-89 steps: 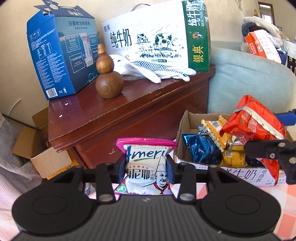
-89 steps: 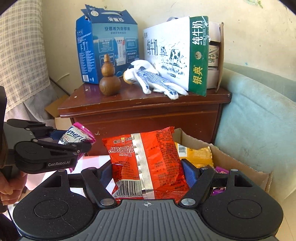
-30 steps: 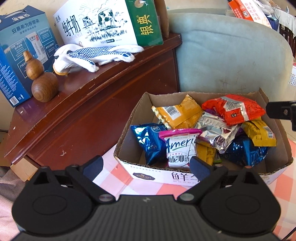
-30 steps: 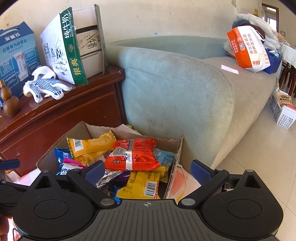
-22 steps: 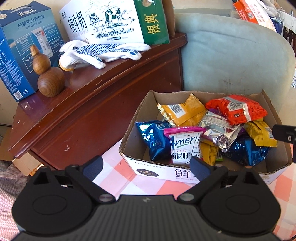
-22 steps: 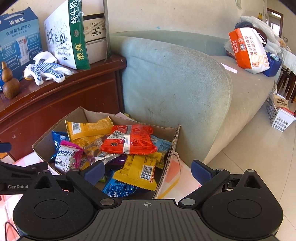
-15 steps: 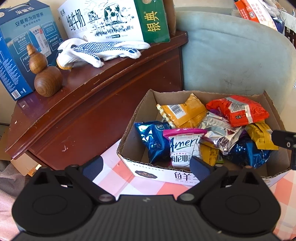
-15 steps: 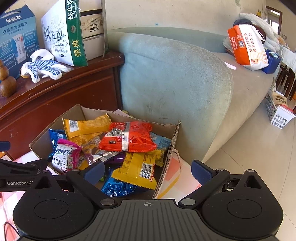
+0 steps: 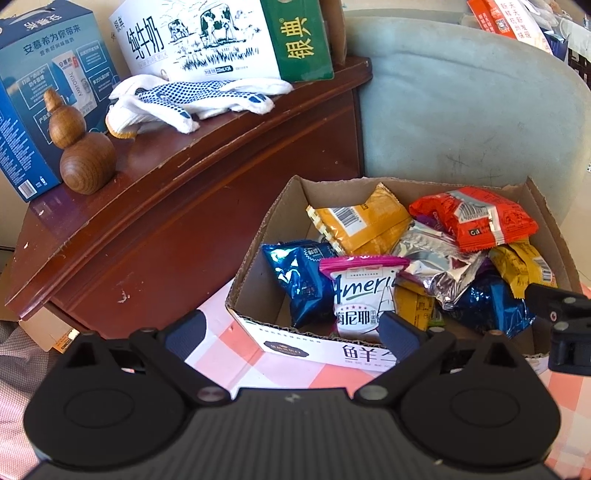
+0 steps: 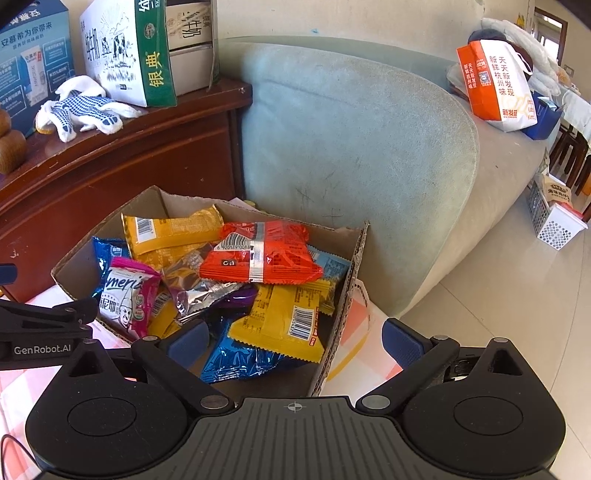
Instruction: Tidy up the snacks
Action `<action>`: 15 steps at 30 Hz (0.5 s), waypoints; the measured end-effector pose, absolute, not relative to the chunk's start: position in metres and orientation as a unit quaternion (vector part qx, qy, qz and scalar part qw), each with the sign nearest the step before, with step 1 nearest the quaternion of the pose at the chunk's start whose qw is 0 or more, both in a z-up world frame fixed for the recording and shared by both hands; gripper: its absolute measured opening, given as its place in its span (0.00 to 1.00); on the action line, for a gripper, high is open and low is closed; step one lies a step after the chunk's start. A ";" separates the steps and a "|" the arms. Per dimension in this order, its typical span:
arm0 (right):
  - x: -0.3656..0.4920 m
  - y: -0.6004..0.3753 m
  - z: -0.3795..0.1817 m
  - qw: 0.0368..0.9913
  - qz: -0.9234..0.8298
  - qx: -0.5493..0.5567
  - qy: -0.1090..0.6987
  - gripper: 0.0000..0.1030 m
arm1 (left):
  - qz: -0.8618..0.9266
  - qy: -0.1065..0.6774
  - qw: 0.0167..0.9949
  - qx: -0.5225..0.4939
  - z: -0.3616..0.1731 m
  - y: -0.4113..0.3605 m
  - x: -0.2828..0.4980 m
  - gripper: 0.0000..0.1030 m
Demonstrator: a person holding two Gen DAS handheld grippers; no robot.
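Both grippers, left gripper and right gripper, hang with jaws wide apart and empty. Every snack packet in sight, red packet included, sits in the cardboard box at frame centre. Looks nearly done; none visible outside it.

A dark red wooden cabinet stands against a pale wall, just beside a grey-green sofa. The floor has light tiles, and sunlight falls on it.
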State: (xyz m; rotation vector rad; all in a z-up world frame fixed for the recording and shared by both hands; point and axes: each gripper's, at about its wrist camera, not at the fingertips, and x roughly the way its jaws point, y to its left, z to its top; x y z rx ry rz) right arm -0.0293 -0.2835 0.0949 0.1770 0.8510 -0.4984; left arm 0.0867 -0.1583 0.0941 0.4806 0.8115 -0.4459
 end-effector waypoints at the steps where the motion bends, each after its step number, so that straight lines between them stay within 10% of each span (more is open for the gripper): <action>1: -0.029 -0.283 0.094 0.876 -0.239 0.084 0.410 0.98 | -0.213 0.387 0.867 0.232 0.094 -0.159 0.086 0.97; 15: -0.023 -0.273 0.087 0.873 -0.235 0.077 0.421 0.98 | -0.215 0.391 0.864 0.233 0.092 -0.163 0.085 0.97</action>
